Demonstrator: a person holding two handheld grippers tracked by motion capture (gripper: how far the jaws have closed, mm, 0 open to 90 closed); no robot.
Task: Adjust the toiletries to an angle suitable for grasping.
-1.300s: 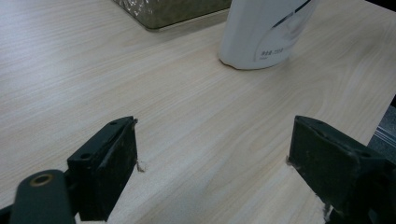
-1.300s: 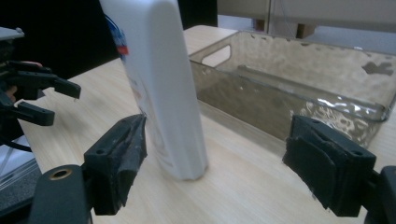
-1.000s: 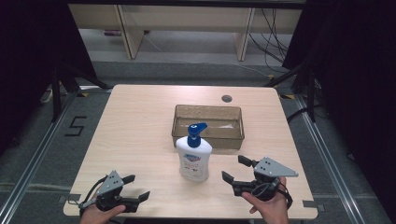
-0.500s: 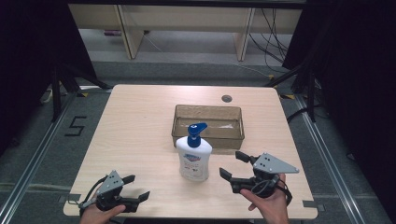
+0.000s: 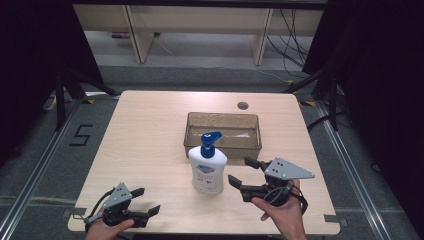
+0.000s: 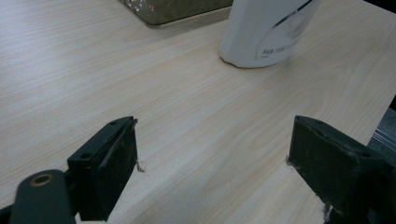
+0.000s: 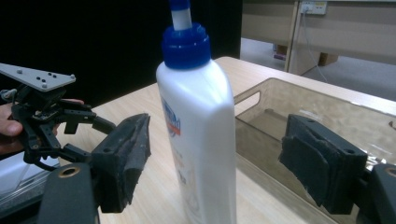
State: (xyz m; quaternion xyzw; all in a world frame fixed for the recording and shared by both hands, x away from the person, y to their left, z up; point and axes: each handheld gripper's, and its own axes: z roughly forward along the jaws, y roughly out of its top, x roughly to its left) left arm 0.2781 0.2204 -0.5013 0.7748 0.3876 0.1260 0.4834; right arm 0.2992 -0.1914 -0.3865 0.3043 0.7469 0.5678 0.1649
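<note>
The pump bottle (image 5: 207, 165) stands upright near the middle of the table (image 5: 150, 135), a little toward the near edge, just in front of the brown see-through bin (image 5: 222, 131). The right gripper (image 5: 246, 173) has crept in from the right over the last second: it sat well off by the near right corner, and now its jaws, spread wide, reach toward the bottle's side. In the right gripper view the white body of the bottle (image 7: 198, 140) stands between the two black jaws with air on both sides, so nothing is pinched yet. From above the nearer jaw looks just beside the bottle; whether it touches I can't quite make out. That approach looks like the lead-in to a grasp, probably to lift the bottle into the bin behind it. The left gripper (image 5: 142, 201) has stayed put at the near left corner, jaws apart and empty, the bottle's base (image 6: 261, 44) well ahead of it.
</note>
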